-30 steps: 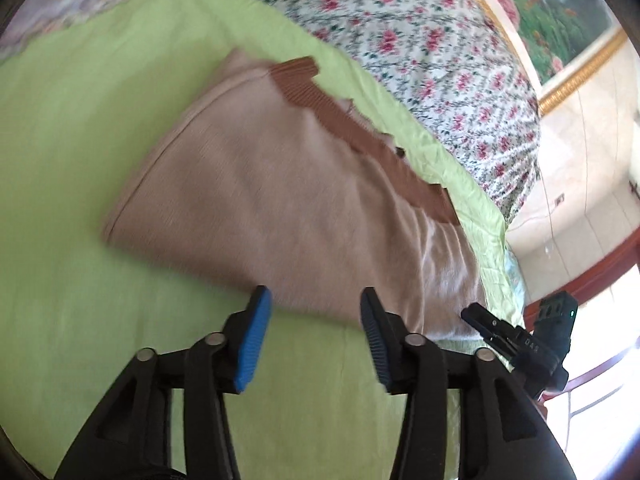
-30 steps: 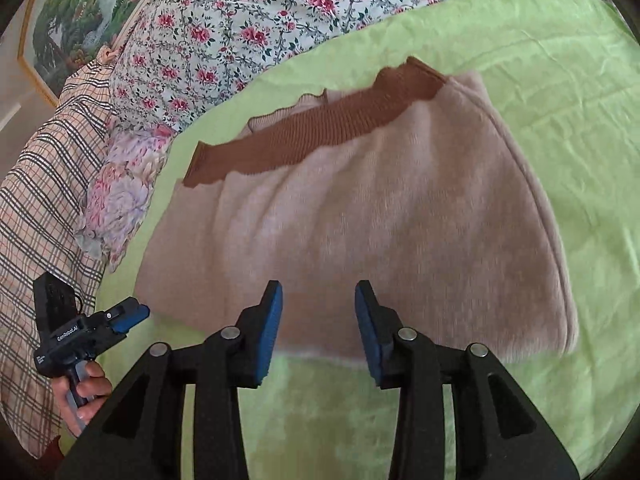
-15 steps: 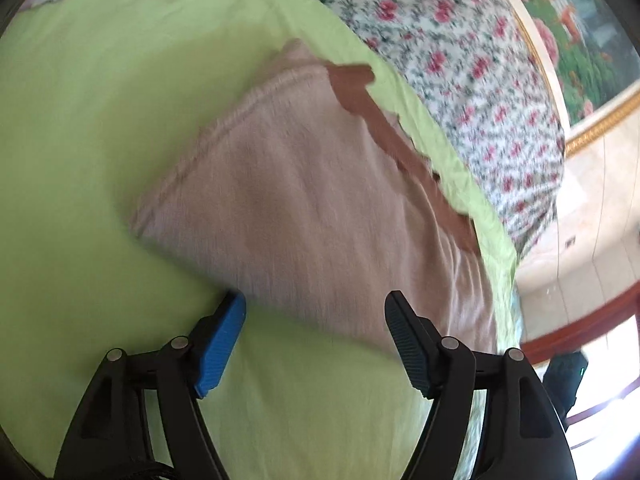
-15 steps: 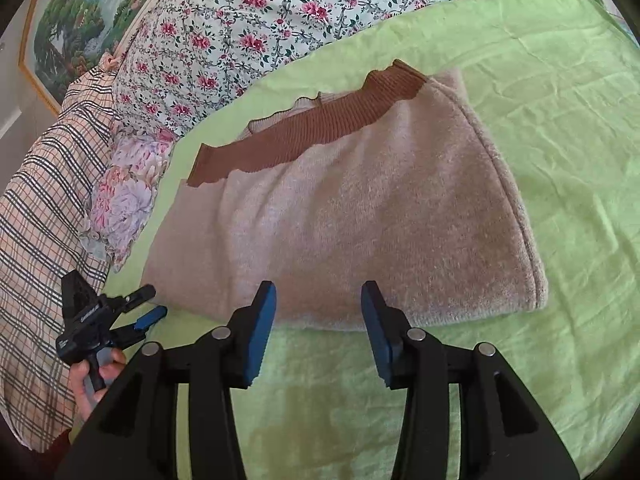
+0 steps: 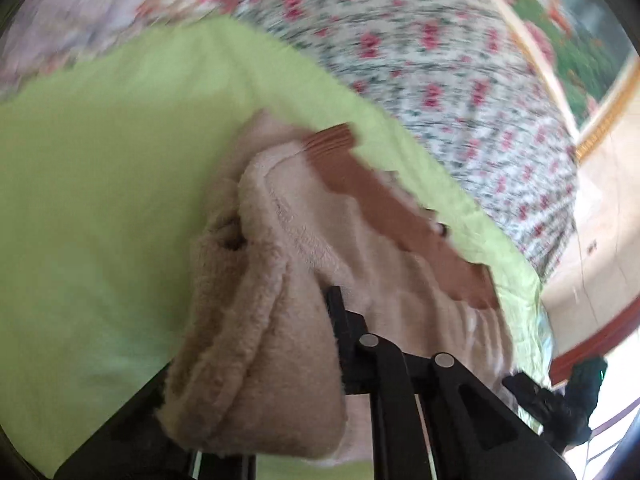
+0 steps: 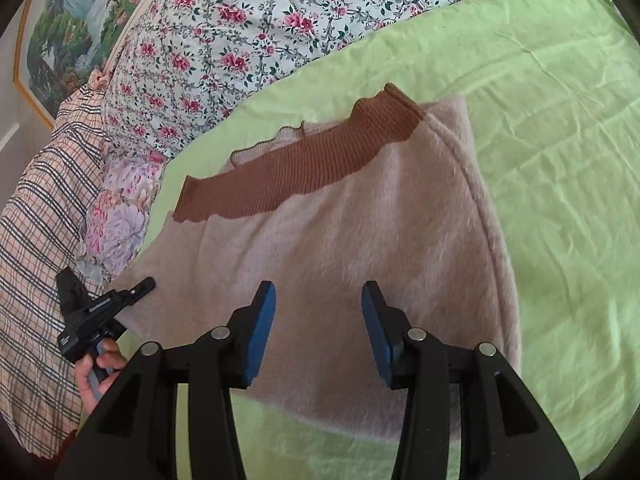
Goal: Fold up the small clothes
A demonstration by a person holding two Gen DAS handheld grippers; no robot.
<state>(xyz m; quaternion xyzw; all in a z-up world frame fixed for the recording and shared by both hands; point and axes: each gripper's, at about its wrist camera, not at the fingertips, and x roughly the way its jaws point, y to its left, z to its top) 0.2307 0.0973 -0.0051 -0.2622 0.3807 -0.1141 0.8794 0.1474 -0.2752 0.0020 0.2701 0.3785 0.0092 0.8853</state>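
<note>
A light green sheet (image 6: 560, 128) covers the bed, with a floral quilt (image 6: 248, 32) bunched along its far side from 10 to 1 o'clock in the right wrist view and a plaid cloth (image 6: 36, 240) at 9 o'clock. A framed landscape painting (image 6: 68, 36) hangs at 10 o'clock.

On the sheet lies the pink sweater (image 6: 360, 232), fuzzy and folded flat. In the right wrist view its long axis runs from 8 o'clock up toward 2 o'clock, and its brown ribbed band (image 6: 296, 172) lies along the far edge, facing the quilt at 11 to 12 o'clock. A seam curves down its right side toward 4 o'clock.

The right gripper (image 6: 318, 332) hangs over the near half of the sweater, its blue pads (image 6: 260, 332) spread wide apart with nothing between them; the garment stretches away toward 12 o'clock and its near hem sits under the fingers.

The left gripper (image 5: 256, 360) is clenched on the sweater's end: in the blurred left wrist view a thick bunch of pink knit (image 5: 256, 340) is lifted between the black fingers (image 5: 344, 320) and hides the left one. From there the garment runs off toward 2 o'clock, brown band on its far edge. In the right wrist view this gripper (image 6: 100, 312) sits at 8 o'clock at the sweater's left end, held by a hand (image 6: 96, 372).
</note>
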